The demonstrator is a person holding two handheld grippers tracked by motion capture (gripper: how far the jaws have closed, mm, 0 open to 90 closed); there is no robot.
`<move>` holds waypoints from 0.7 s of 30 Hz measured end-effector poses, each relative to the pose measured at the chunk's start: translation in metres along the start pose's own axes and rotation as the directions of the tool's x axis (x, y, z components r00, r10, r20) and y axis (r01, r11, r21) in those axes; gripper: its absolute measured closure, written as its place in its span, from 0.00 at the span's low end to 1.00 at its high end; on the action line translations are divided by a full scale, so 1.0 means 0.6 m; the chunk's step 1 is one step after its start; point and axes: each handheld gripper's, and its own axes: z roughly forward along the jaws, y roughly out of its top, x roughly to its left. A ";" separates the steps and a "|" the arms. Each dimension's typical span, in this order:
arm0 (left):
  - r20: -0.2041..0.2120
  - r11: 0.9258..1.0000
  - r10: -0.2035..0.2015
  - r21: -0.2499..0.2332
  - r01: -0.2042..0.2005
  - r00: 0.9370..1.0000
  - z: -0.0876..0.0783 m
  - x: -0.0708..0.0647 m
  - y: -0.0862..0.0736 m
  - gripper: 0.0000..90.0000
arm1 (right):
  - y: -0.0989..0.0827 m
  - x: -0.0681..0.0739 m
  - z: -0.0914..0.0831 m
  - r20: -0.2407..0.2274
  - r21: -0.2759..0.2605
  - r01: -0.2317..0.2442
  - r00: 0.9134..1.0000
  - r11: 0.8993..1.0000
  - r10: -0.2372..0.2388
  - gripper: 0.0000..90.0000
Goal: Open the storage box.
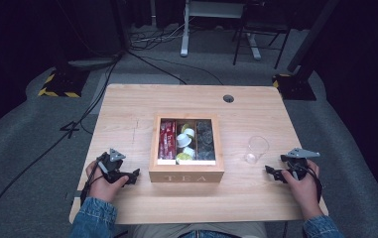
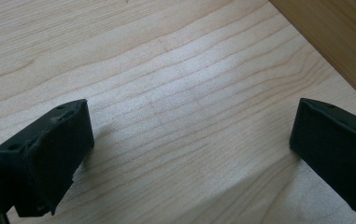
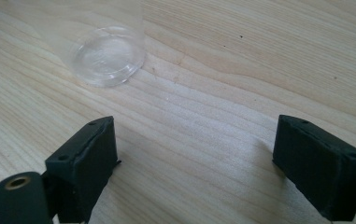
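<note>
From my seat the tea box (image 1: 186, 171) is the hardest thing to read. It sits mid-table, a square pale wooden box with "TEA" on its front wall, and its compartments blur together: red sachets (image 1: 167, 140) in the left one, small white and yellow pods (image 1: 186, 143) in the middle, something dark and round (image 1: 206, 140) on the right that I cannot identify. Whether a clear lid covers them I cannot tell. In the left gripper view a slice of the box's smooth tan wall is cut off at the top right corner.

The left gripper (image 2: 189, 154) rests low over the table (image 1: 127, 114), just left of the box, its two blocky matte black jaws standing wide apart with bare wood grain between them. In the high view my left hand (image 1: 108, 184) wraps it, a denim cuff behind.

The right gripper (image 3: 194, 165) lies near the table's right edge, jaws likewise spread, nothing between them. Ahead of it stands the clear plastic cup (image 3: 108, 53); its upper wall runs out of the right gripper view, and its thin transparent sides nearly vanish against the wood, leaving the ringed round base as the plainest part. In the high view the cup stands between the box and the right gripper, apart from both.

The tabletop is light, fine-grained wood with rounded corners and a round cable hole (image 1: 228, 98) at the far side.
</note>
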 end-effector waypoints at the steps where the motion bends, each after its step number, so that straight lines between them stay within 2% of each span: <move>1: 0.000 1.000 0.000 -0.001 0.000 1.000 0.000 0.000 0.000 0.00 | 0.000 0.000 0.000 0.000 0.000 0.000 1.000 1.000 0.000 0.15; 7: 0.001 1.000 -0.003 -0.007 0.003 1.000 -0.001 -0.002 0.000 0.03 | 0.000 0.000 0.000 0.000 0.000 0.000 1.000 1.000 0.000 0.15; 13: 0.004 1.000 -0.002 -0.012 0.002 1.000 -0.007 -0.001 0.002 0.18 | 0.000 0.000 0.000 0.000 0.000 0.000 1.000 1.000 0.000 0.15; 16: -0.005 1.000 -0.010 -0.012 0.010 1.000 -0.008 -0.001 0.002 0.19 | 0.000 0.000 0.000 0.000 0.000 0.000 1.000 1.000 0.000 0.15; 17: -0.008 1.000 -0.002 -0.011 0.002 1.000 -0.009 0.001 0.002 0.19 | 0.000 0.000 0.000 0.000 -0.001 0.001 1.000 1.000 -0.001 0.15; 21: 0.002 0.999 -0.019 -0.047 0.019 1.000 -0.021 0.004 0.005 0.23 | 0.000 0.000 0.000 0.000 0.000 0.000 1.000 1.000 0.000 0.15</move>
